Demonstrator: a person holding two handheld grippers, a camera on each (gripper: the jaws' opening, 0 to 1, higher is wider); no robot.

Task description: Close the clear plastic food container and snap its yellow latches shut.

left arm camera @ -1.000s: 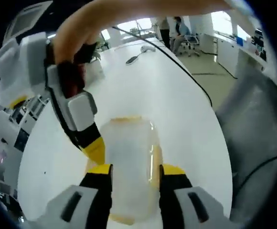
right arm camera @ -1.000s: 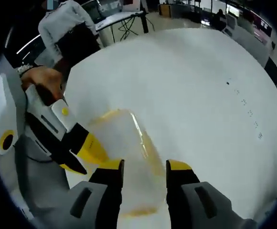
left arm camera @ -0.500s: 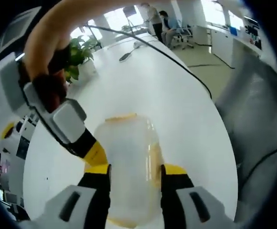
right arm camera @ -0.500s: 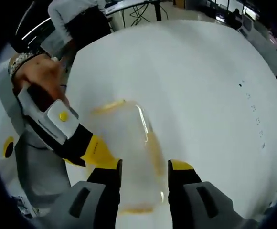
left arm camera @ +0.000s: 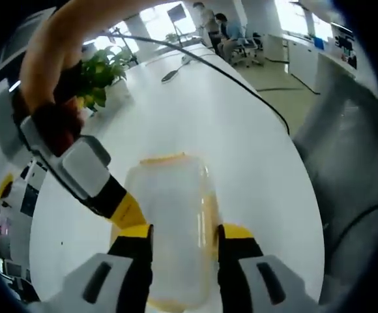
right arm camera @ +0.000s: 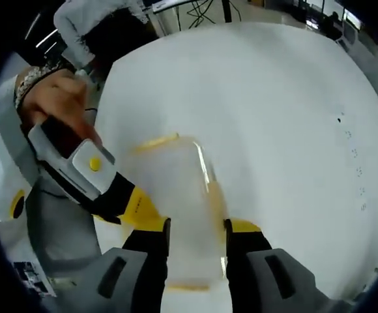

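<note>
Little has shifted; both hand-held grippers, left (left arm camera: 184,229) and right (right arm camera: 196,224), still clamp the clear plastic container (left arm camera: 169,228) on the white table (left arm camera: 241,143). Next, judged: press the yellow latches (right arm camera: 214,195) shut.

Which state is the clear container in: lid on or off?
Lid on: the frosted lid covers the container. Whether its yellow latches are snapped, cannot tell.

white table (left arm camera: 241,143), potted plant (left arm camera: 98,81), black cable (left arm camera: 241,81)

Right claw (right arm camera: 195,228) tighter against container (right arm camera: 179,195).
</note>
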